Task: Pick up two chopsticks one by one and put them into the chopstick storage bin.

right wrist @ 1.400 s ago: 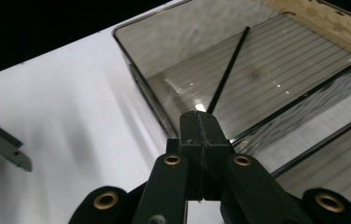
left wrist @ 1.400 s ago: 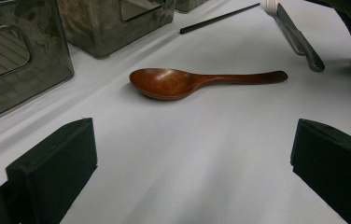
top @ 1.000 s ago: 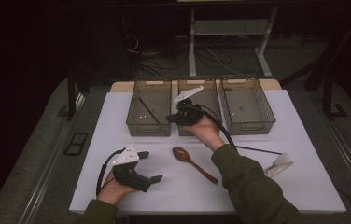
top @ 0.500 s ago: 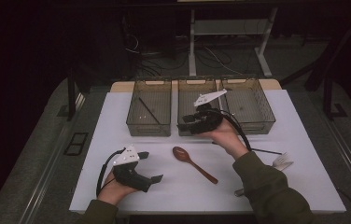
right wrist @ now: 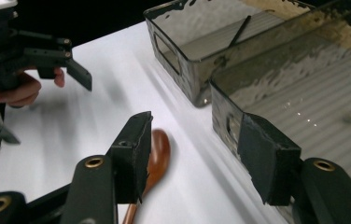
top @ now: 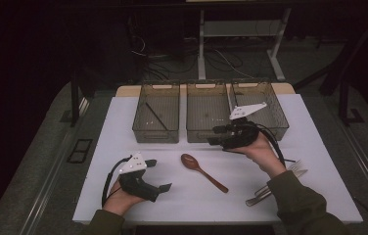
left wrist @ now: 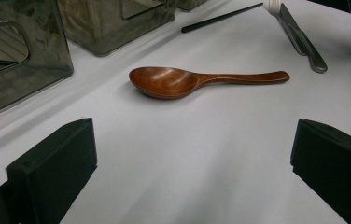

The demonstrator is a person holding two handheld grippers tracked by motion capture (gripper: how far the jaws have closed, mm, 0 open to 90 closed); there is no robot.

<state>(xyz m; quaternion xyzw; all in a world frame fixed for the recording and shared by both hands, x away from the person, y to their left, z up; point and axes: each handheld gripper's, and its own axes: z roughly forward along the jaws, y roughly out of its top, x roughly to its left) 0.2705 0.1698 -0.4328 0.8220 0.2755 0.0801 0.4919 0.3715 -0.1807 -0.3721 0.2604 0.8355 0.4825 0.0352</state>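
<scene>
A brown wooden spoon (top: 202,170) (left wrist: 173,81) (right wrist: 157,154) lies on the white table between the two hands. My left gripper (top: 160,175) (left wrist: 192,140) rests near the front edge, left of the spoon, open with nothing between its jaws. My right gripper (top: 214,135) (right wrist: 197,126) is held level in front of the middle bin (top: 206,85), pointing left. Its jaws have just been opening and stand open and empty. The left bin (top: 156,134) holds a black chopstick (top: 156,116) (right wrist: 240,30).
A third translucent bin (top: 270,98) stands at the back right. A metal knife and a white fork (top: 270,188) (left wrist: 299,37) lie front right, and a loose black chopstick (left wrist: 220,17) lies behind them. A dark floor surrounds the table.
The right gripper has moved to the right along the front of the bins, and its jaws have gone from shut to open. The left gripper has kept still.
</scene>
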